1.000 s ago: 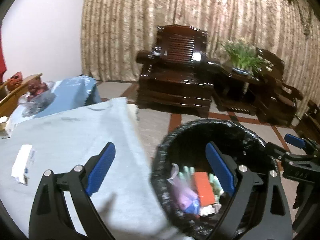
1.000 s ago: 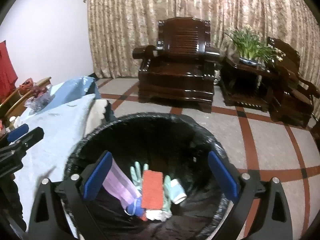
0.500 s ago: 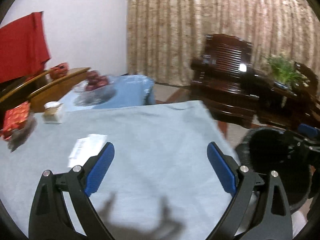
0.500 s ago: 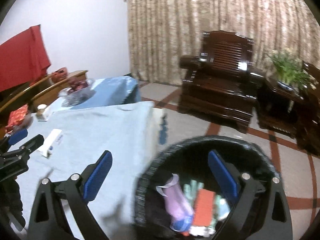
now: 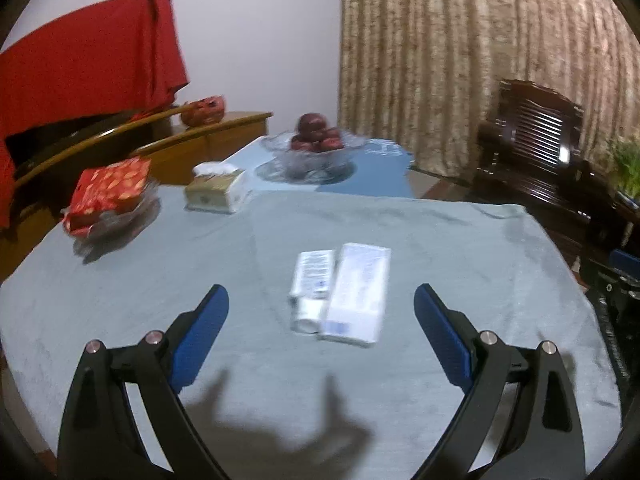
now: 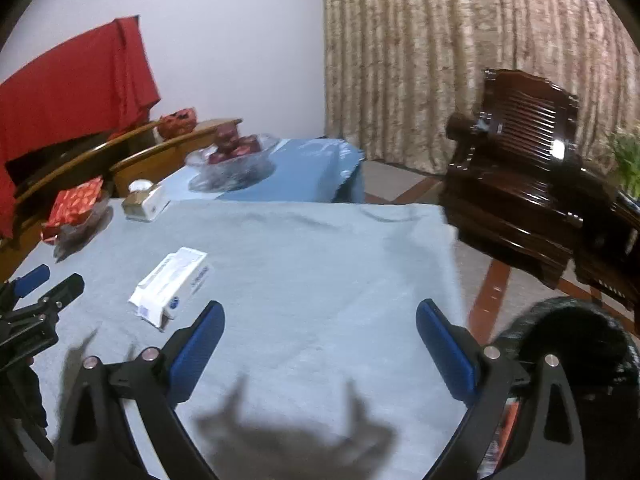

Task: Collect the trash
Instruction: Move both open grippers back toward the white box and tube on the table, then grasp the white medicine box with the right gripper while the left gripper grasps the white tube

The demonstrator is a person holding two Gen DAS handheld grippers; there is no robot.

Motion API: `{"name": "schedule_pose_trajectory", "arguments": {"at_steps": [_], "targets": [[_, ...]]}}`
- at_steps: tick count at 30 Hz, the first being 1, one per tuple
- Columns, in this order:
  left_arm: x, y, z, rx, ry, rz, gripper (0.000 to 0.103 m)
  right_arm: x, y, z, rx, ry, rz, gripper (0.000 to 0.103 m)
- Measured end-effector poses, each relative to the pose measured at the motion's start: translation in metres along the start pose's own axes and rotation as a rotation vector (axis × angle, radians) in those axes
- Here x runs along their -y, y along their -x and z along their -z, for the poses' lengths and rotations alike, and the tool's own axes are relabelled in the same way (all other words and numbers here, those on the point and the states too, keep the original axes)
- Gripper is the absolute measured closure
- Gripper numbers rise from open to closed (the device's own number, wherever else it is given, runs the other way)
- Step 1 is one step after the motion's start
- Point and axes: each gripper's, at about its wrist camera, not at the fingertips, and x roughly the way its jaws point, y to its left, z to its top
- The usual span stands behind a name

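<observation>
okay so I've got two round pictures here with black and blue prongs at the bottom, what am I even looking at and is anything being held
No robot here: a person holds a two-finger grabbing tool in each hand, and a fisheye camera on each looks along its fingers. One picture is from the left tool, the other from the right tool. Both are open and hold nothing. They hang over a table with a grey-blue cloth. On it lie a white box with a small white tube beside it, likely the trash to collect. Farther back are a tissue box, a red packet and a fruit bowl. The black bin stands at the right.
</observation>
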Motion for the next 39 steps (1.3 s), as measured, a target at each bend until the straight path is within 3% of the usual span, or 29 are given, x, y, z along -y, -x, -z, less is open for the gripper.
{"name": "schedule_pose_trajectory", "arguments": {"at_steps": [11, 20, 29, 39], "targets": [[-0.078, -0.044, 0.018, -0.059, 0.060, -0.085, 0.012, -0.098, -0.077, 0.002, -0.062, 0.041, -0.061, 0.008], [-0.101, -0.060, 0.019, -0.053, 0.075, -0.097, 0.012, -0.158, -0.128, 0.008, -0.108, 0.085, -0.043, 0.009], [-0.111, -0.072, 0.025, -0.062, 0.099, -0.100, 0.012, -0.180, -0.155, 0.011, -0.179, 0.138, -0.017, 0.009], [-0.106, -0.076, 0.027, -0.068, 0.107, -0.090, 0.012, -0.145, -0.143, 0.011, -0.196, 0.140, 0.036, 0.009]]}}
